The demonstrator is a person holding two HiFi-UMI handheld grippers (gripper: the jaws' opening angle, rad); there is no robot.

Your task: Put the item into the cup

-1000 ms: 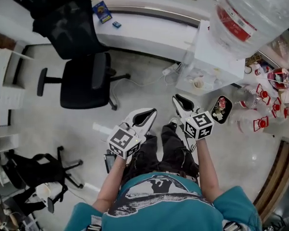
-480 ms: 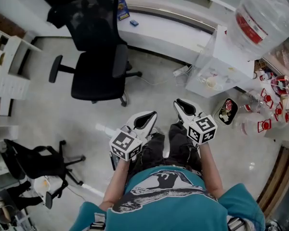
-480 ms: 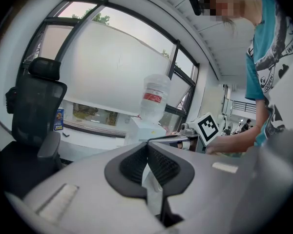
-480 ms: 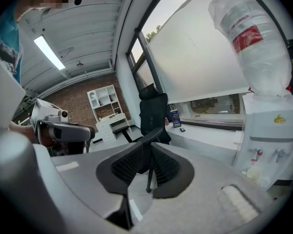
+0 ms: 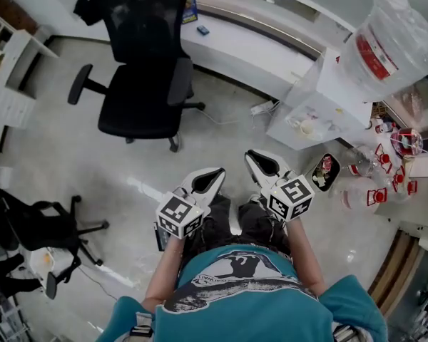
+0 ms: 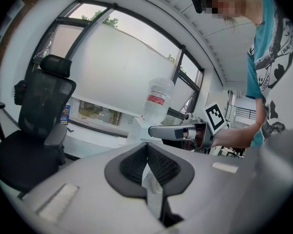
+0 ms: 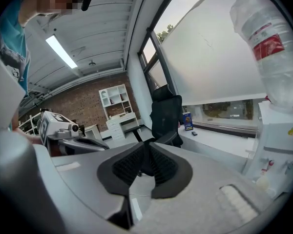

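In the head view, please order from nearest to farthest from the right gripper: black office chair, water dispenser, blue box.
1. Water dispenser, ahead right of the right gripper.
2. Black office chair, ahead left.
3. Blue box, on the counter beyond the chair.

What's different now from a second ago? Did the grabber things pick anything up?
Nothing was picked up or let go. The head view shifted, as if the person moved: the black office chair slid up and right in the picture, the water dispenser a little down. The left gripper and right gripper stayed side by side, fingers shut and empty.
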